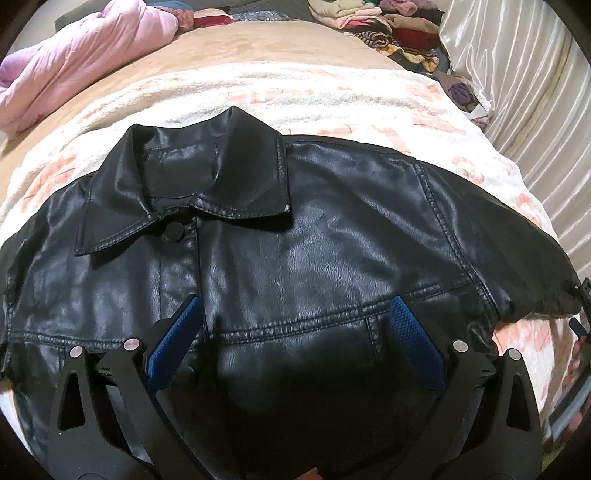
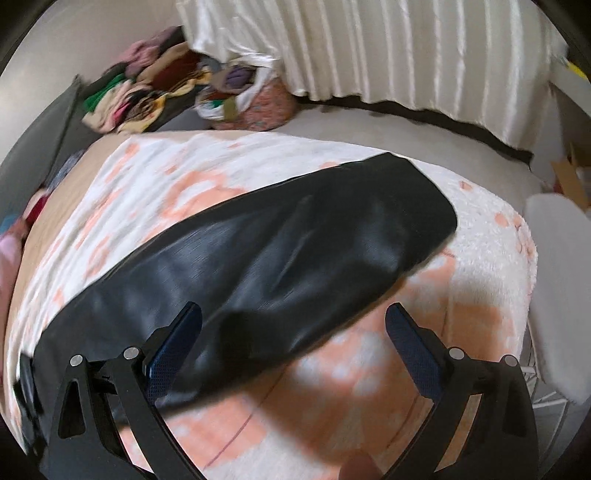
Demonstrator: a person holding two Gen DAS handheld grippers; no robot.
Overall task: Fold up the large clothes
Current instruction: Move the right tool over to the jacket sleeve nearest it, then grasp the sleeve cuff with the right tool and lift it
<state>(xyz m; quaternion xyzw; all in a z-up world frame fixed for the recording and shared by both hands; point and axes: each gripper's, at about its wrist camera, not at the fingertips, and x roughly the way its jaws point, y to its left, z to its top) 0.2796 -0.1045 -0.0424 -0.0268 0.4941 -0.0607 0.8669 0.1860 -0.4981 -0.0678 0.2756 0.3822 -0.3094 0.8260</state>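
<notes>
Since the black faux-leather jacket (image 1: 295,240) is laid flat, front up and collar away, on the white and peach fleece blanket (image 1: 332,99) covering the bed, the spreading step is judged done and no fold begun. The left gripper (image 1: 295,314) is held over the chest with fingers apart, clamped on nothing. The right gripper (image 2: 293,321) is held open over the outstretched sleeve (image 2: 295,236). A pinch near the cuff is called for, so the sleeve can be carried across the body.

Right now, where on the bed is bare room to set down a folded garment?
Bare blanket lies beyond the black leather jacket's collar, up to the tan sheet. More lies beside the sleeve, toward the bed's corner. The head end is crowded: pink comforter, clothes pile.
</notes>
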